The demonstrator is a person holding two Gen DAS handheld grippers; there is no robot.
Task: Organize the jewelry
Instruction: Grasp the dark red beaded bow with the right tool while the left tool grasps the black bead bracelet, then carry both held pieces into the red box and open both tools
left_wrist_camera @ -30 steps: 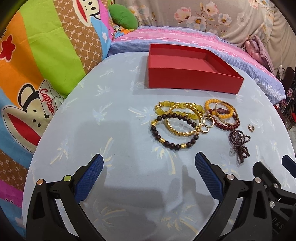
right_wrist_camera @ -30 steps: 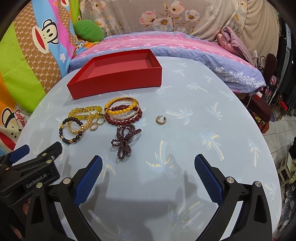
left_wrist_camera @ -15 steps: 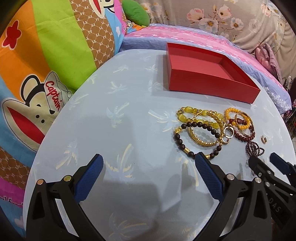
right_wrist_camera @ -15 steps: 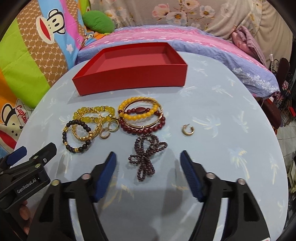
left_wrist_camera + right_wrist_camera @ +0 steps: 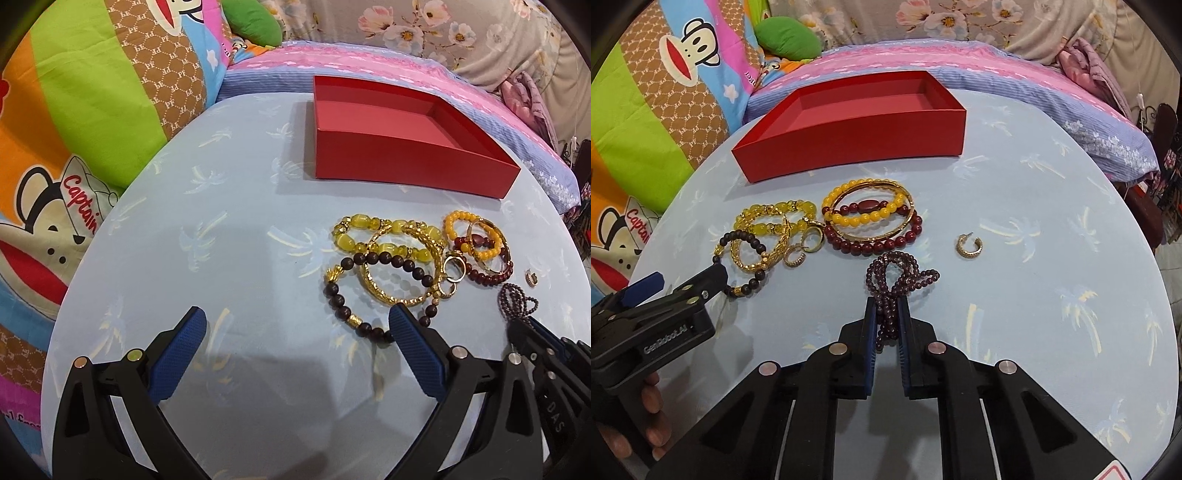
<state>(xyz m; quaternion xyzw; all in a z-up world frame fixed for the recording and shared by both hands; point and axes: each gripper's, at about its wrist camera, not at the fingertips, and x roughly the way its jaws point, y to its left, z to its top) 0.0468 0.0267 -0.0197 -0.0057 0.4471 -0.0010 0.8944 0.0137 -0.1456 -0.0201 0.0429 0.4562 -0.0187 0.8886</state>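
A dark purple bead strand (image 5: 901, 273) lies on the pale blue tablecloth (image 5: 1052, 314). My right gripper (image 5: 886, 301) is closing, and its blue pads pinch the strand's near end. To the left lies a tangle of jewelry: a yellow bead bracelet (image 5: 768, 218), a gold bangle (image 5: 871, 236), a dark red bead bracelet (image 5: 882, 243) and a brown bead bracelet (image 5: 343, 314). One gold hoop earring (image 5: 969, 245) lies alone on the right. Behind them stands the open red box (image 5: 857, 144), with nothing in it. My left gripper (image 5: 295, 314) hovers open, its right finger beside the brown beads.
The round table ends at a bed with a pink and blue striped cover (image 5: 997, 74) at the back. Bright cartoon cushions (image 5: 92, 129) crowd its left side. A person's fingers (image 5: 652, 398) hold the left gripper's handle.
The right gripper moved forward and down over the purple strand, and its jaws went from wide open to pinched on it. The left gripper drifted a little, so the jewelry lies further right.
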